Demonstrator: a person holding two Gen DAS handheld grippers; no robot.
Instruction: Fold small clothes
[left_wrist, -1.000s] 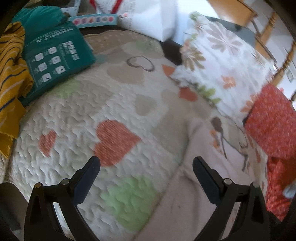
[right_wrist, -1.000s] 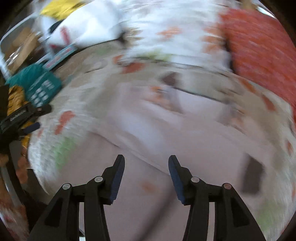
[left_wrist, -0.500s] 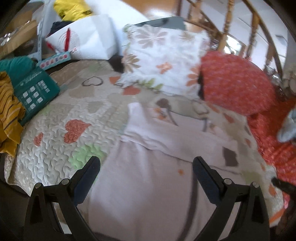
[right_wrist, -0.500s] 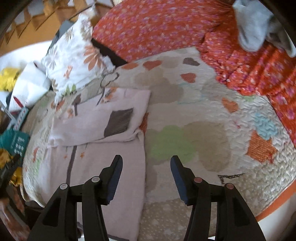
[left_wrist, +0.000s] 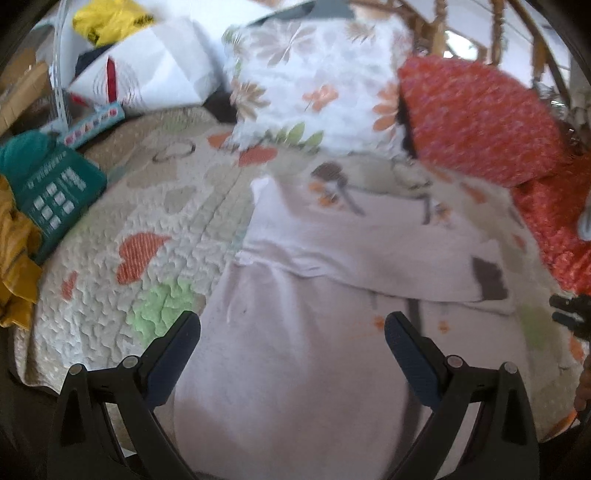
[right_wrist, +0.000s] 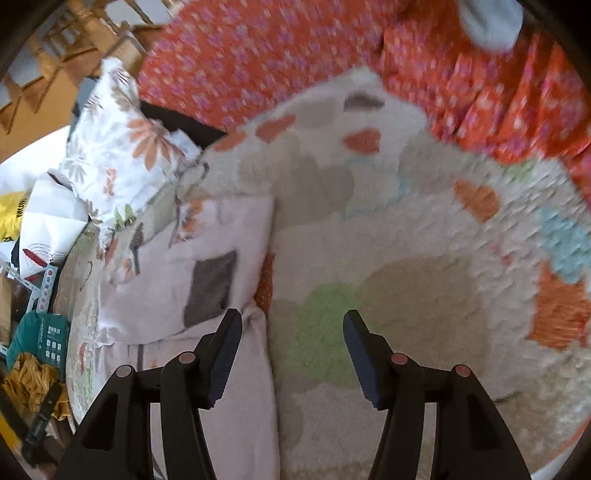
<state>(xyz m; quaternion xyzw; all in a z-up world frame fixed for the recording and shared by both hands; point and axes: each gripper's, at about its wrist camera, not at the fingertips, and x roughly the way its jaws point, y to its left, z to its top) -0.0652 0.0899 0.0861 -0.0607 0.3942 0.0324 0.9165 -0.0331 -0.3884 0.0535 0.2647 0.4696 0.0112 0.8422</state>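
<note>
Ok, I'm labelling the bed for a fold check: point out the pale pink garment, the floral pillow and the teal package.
pale pink garment (left_wrist: 303, 369): left wrist view, lower unfolded panel.
floral pillow (left_wrist: 317, 85): left wrist view, middle of its face.
teal package (left_wrist: 55, 192): left wrist view, printed front.

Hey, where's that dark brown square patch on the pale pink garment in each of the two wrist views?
Left wrist view: the dark brown patch sits right of centre, on the folded-over part of the pale pink garment, near its right edge.
Right wrist view: the patch sits left of centre, just above the left finger of the gripper.
Shared landmark: the floral pillow, behind the garment in both views.
</note>
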